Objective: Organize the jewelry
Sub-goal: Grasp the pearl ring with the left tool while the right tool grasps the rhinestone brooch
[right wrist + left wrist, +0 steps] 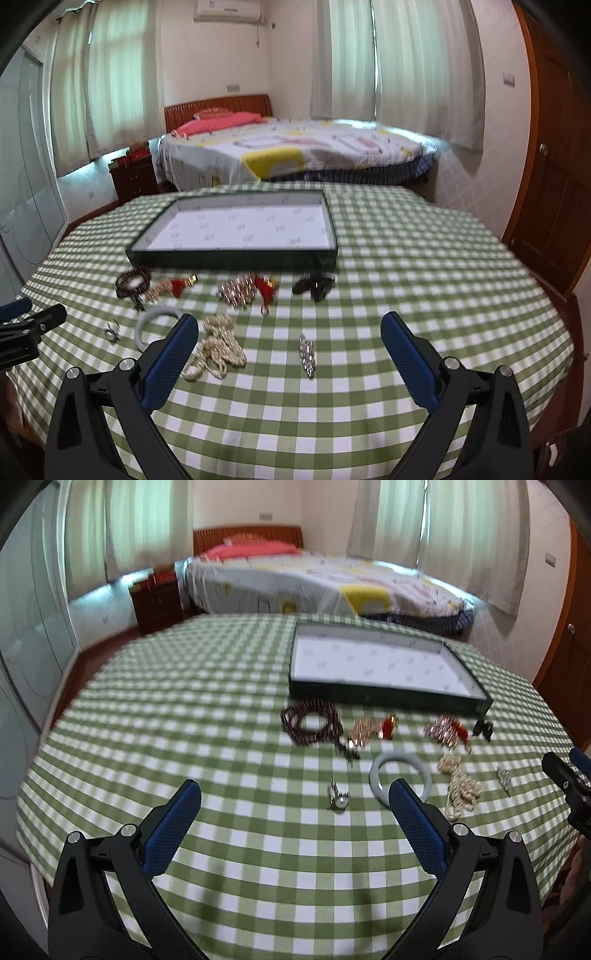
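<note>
Both claws hang wide apart and empty above the green-checked worktop [406, 258]: the left claw [295, 794] looks down past a small silver ring [338, 797] and a pale bangle [400, 775], the right claw [288, 325] over a heap of pearl strands [218, 347] with a sparkly brooch [307, 354] lying between its fingers. Further out, a row runs along the worktop: dark bead bracelet [133, 284], gold pieces with red tassels [243, 290], a dark clip [314, 286]. Just beyond sits the shallow green tray [236, 254], its white lining bare, and a bed [295, 151] stands behind.
</note>
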### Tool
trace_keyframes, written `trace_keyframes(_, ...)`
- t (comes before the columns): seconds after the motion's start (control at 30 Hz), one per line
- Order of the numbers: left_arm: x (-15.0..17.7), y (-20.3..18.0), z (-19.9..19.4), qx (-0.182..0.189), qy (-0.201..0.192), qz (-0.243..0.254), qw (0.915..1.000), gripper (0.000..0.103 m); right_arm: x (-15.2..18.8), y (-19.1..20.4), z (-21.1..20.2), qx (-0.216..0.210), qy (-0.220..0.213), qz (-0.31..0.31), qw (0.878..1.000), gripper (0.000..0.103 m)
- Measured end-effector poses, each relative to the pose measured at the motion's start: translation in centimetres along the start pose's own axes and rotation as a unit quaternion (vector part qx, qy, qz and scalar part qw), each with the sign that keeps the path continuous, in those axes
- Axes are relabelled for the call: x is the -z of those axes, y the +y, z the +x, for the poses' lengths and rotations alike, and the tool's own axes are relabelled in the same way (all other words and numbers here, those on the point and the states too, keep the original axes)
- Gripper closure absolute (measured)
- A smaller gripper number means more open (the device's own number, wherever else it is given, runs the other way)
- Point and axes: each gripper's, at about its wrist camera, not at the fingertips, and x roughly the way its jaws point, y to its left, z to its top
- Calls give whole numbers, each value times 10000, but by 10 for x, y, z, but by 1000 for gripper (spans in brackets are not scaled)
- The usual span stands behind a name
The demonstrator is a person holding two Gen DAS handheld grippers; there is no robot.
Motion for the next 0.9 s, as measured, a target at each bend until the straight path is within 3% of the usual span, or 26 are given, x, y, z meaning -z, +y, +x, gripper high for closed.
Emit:
trace_keyframes(0.17, 6, -4, 37, -17, 366, 39, 9993, 4, 10, 0, 21, -68, 295, -15, 9995, 6)
trace_keyframes(0.23, 6, -6, 48, -60, 465, 42, 9989, 8, 12, -1, 28, -83, 385, -27, 9992, 6)
trace_keyframes(0.33, 6, -7, 64, -80, 620, 61, 9980, 22, 15, -2, 38, -105, 523, -26, 9986, 6)
trace_keyframes(0.47, 9, -9, 77, -37, 822, 68, 9966, 23, 17, -5, 44, -144, 603, 43, 9981, 6)
trace_keyframes(0.67, 10, -14, 78, -74, 738, 180, 9971, 26, 18, -8, 54, -190, 725, 125, 9971, 6)
trace_keyframes(0.9, 15, -19, 70, 30, 590, 259, 9979, 51, 19, -10, 58, -227, 776, 166, 9966, 6)
